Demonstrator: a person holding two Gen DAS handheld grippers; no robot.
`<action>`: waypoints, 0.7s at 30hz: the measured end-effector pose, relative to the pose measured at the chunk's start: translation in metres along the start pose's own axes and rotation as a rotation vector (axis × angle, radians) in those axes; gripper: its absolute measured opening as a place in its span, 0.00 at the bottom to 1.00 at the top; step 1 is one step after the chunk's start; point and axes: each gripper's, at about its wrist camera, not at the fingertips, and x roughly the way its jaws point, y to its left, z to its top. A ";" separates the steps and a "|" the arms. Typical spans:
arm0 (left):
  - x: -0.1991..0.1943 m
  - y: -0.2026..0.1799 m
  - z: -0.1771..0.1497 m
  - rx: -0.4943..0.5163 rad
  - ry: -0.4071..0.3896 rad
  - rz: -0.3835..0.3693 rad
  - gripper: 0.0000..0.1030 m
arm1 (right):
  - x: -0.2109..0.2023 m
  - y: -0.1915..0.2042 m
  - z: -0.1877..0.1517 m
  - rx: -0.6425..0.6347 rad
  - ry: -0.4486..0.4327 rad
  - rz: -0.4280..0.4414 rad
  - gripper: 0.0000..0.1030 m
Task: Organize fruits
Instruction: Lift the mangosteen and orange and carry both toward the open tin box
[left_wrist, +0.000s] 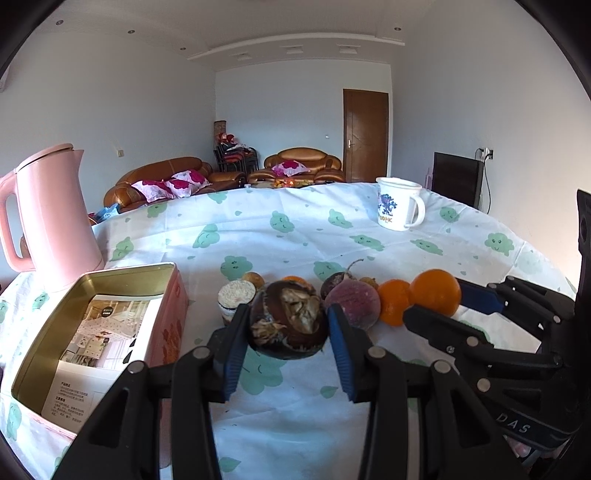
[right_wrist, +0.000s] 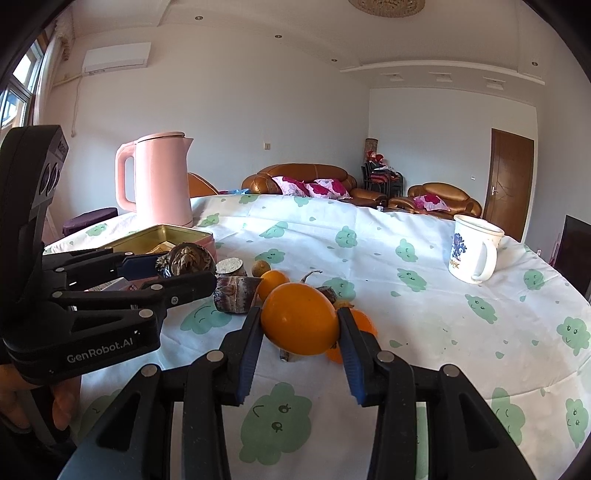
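Left wrist view: left claw (left_wrist: 289, 332) pinches one dark brown, husky round fruit (left_wrist: 290, 321), blue pads pressed on both sides, held above the table (left_wrist: 295, 229). One open pink tin (left_wrist: 92, 332) sits just to the left, gold inside, one printed leaflet (left_wrist: 99, 354) lying in it. Behind the held fruit is a row on the cloth: one cut taro-like piece (left_wrist: 236, 295), one small brownish fruit (left_wrist: 254, 278), one purple round fruit with a stem (left_wrist: 352, 302), and two oranges, one small orange (left_wrist: 395, 301) on the table and one bigger orange (left_wrist: 436, 297) gripped by the right claw (left_wrist: 439, 306) coming in from the right. One more orange bit peeks out behind the held fruit, hard to count. One pink kettle (left_wrist: 51, 218) far left, one white mug (left_wrist: 400, 203) far right.

Right wrist view: right claw (right_wrist: 300, 321) pinches the bigger orange (right_wrist: 300, 319), pads tight on both sides, lifted off the table (right_wrist: 406, 295). Two more orange fruits on the cloth: one behind-left (right_wrist: 272, 282), one partly hidden behind the right pad (right_wrist: 364, 321). Left claw (right_wrist: 173, 271) at left holds the brown fruit (right_wrist: 188, 258) near the tin (right_wrist: 166, 234). One taro piece (right_wrist: 234, 291), one kettle (right_wrist: 155, 177), one mug (right_wrist: 472, 253). Part of a hand (right_wrist: 44, 402) shows bottom left.
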 end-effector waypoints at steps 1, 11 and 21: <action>-0.001 0.000 0.000 0.000 -0.005 0.003 0.43 | -0.001 0.000 0.000 0.000 -0.003 0.000 0.41; -0.010 -0.002 -0.001 0.004 -0.053 0.022 0.43 | -0.004 0.000 -0.001 -0.001 -0.031 0.000 0.41; -0.019 -0.001 -0.002 0.013 -0.090 0.045 0.43 | -0.008 0.000 -0.001 -0.003 -0.062 0.003 0.41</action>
